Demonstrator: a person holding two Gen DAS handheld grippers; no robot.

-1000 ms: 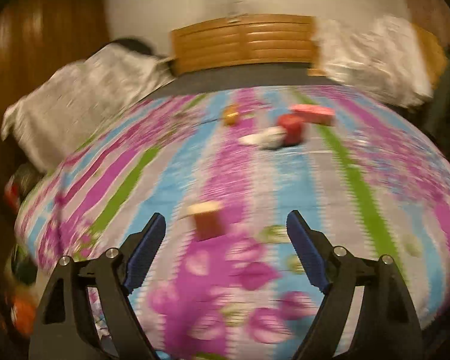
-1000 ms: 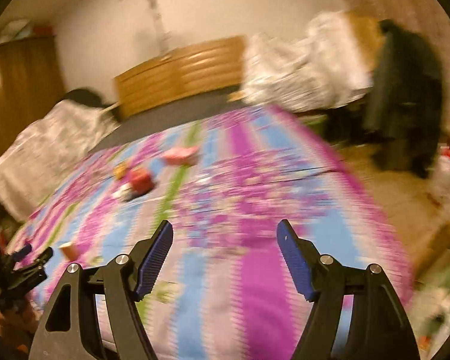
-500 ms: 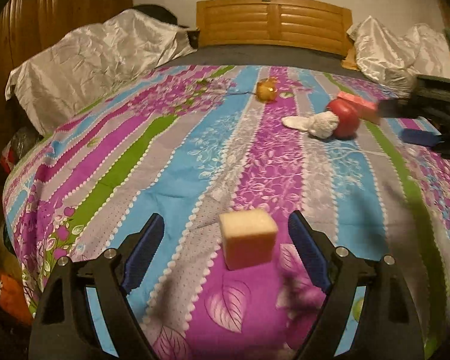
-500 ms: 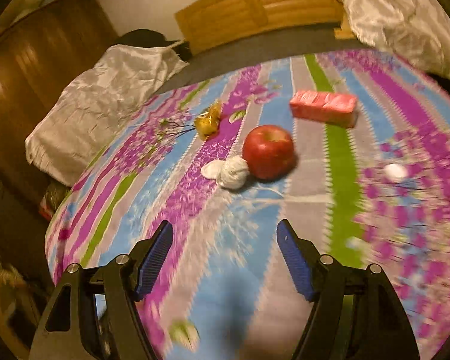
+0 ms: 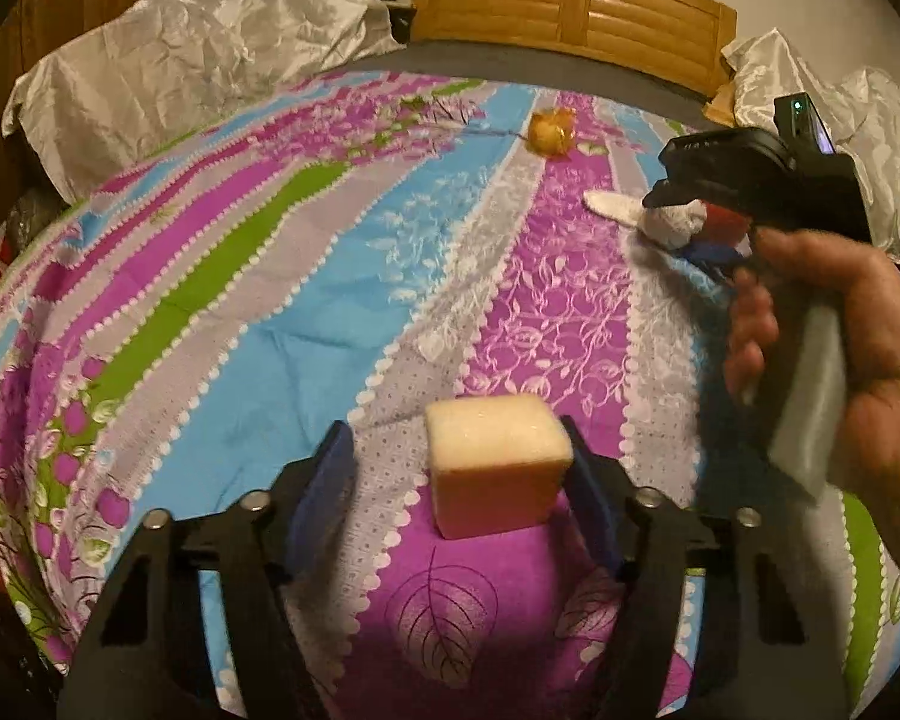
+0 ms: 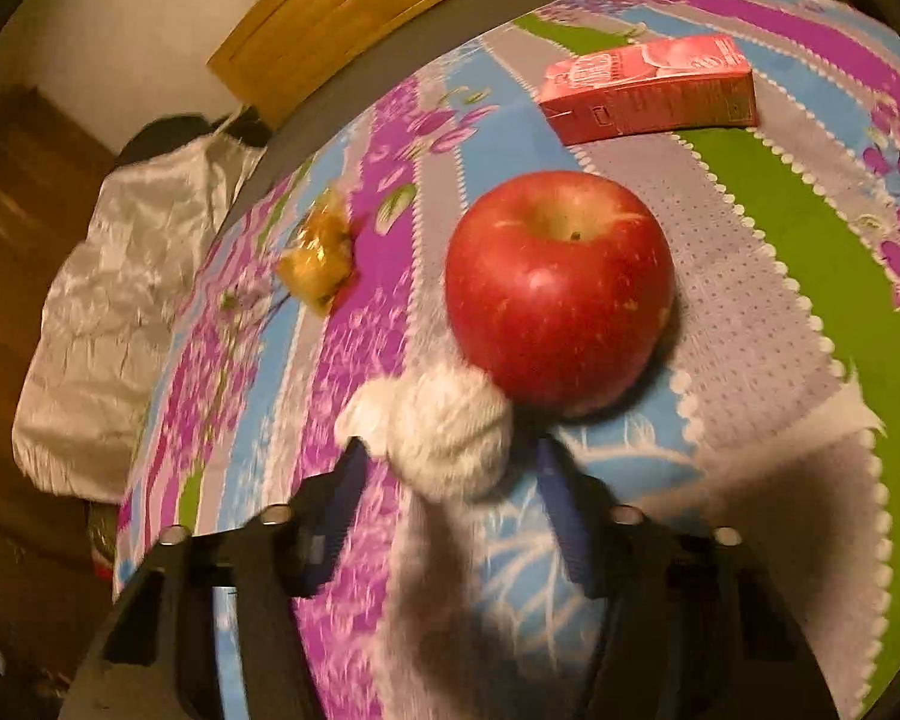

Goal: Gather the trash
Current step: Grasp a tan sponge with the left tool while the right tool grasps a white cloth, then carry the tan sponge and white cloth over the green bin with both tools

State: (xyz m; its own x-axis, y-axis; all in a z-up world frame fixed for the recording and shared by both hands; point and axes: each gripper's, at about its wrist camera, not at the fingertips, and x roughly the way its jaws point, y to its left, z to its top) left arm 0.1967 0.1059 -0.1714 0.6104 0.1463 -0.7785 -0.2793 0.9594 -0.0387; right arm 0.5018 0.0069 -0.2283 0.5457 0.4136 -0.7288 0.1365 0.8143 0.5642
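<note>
A pale yellow sponge block (image 5: pixel 497 463) lies on the striped floral bedspread (image 5: pixel 258 276). My left gripper (image 5: pixel 459 480) is open with its blue pads on either side of the block, the right pad close against it. My right gripper (image 6: pixel 450 495) is open around a crumpled white tissue ball (image 6: pixel 444 432), which touches a red apple (image 6: pixel 561 285). In the left wrist view the right gripper (image 5: pixel 699 234) shows over the tissue (image 5: pixel 666 217). A crumpled yellow wrapper (image 6: pixel 321 261) lies further left, and it also shows in the left wrist view (image 5: pixel 549 131).
A pink drink carton (image 6: pixel 651 87) lies beyond the apple. A wooden headboard (image 5: pixel 570 12) and silvery pillows (image 5: pixel 168 72) stand at the far end of the bed. A wooden wardrobe (image 6: pixel 12 192) is at the left.
Both grippers have moved forward and down. The left one now brackets the sponge block. The right one has closed in on the tissue ball beside the apple.
</note>
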